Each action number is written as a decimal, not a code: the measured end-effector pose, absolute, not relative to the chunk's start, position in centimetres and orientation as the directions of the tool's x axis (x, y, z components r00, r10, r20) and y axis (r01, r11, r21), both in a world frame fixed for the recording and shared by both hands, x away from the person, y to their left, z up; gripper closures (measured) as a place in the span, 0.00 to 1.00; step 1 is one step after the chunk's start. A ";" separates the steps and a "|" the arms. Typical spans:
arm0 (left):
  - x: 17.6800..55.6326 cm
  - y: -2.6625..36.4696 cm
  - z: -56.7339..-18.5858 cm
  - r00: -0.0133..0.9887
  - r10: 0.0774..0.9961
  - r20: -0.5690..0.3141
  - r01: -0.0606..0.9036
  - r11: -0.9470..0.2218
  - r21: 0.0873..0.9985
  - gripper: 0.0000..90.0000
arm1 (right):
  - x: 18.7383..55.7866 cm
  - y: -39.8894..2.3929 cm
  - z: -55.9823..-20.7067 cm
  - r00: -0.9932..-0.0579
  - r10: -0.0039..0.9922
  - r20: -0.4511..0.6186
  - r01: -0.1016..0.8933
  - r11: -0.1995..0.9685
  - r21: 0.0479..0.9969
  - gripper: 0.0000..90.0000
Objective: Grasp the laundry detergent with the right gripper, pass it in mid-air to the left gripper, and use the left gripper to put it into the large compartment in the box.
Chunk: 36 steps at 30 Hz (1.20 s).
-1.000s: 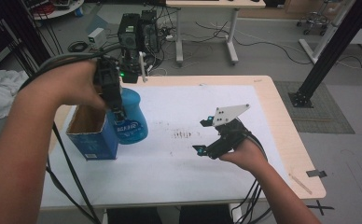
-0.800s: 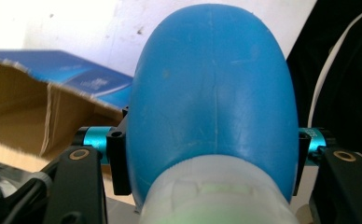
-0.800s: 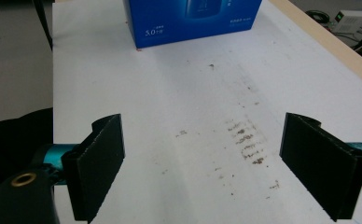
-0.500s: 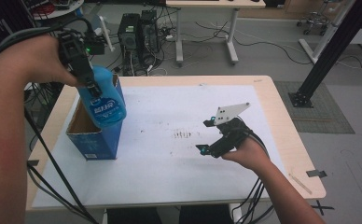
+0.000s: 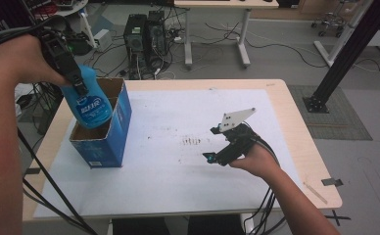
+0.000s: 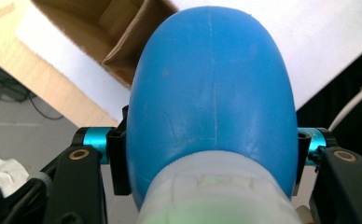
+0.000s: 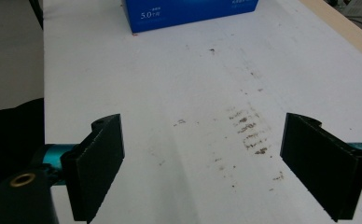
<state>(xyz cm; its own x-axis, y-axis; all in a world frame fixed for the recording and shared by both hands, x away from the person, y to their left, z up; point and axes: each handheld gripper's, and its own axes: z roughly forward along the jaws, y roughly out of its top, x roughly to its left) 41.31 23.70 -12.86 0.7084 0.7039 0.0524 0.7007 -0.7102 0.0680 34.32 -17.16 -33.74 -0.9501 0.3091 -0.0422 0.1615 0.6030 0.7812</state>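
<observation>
— What is your left claw point(image 5: 75, 81) doing?

— It is clamped on the blue bottle point(image 5: 91, 105), its jaws pressed against both sides near the neck. In the left gripper view the bottle point(image 6: 212, 98) bulges up between the jaws, with its pale cap end nearest the camera.

— And where is the bottle?

— You hold it in the air at the far left, tilted, its rounded bottom hanging over the open top of the blue cardboard box point(image 5: 110, 132). Whether it touches the box rim, I cannot tell.

— The box itself?

— It stands upright on the white sheet point(image 5: 178, 171) at the left of the tabletop point(image 5: 296, 122), flaps open, brown inside.

— Your right claw point(image 5: 216, 159)?

— It rests low over the sheet at the near right, well apart from the box, jaws spread wide with nothing between them. In the right gripper view, dark smudges point(image 7: 247, 133) mark the sheet ahead of it.
</observation>
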 end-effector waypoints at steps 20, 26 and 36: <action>42.8 24.8 -19.6 0.616 0.787 0.037 0.785 -0.617 0.050 0.43 | 34.4 -16.8 -34.5 -0.951 0.305 -0.038 0.167 0.615 0.771 0.14; 43.1 24.8 -22.8 0.618 0.786 0.010 0.786 -0.618 0.020 0.43 | 34.3 -16.7 -34.7 -0.953 0.301 -0.040 0.162 0.616 0.771 0.14; 43.3 24.8 -27.7 0.655 0.755 -0.002 0.755 -0.655 0.009 0.43 | 34.1 -16.4 -34.9 -0.955 0.292 -0.045 0.154 0.621 0.768 0.14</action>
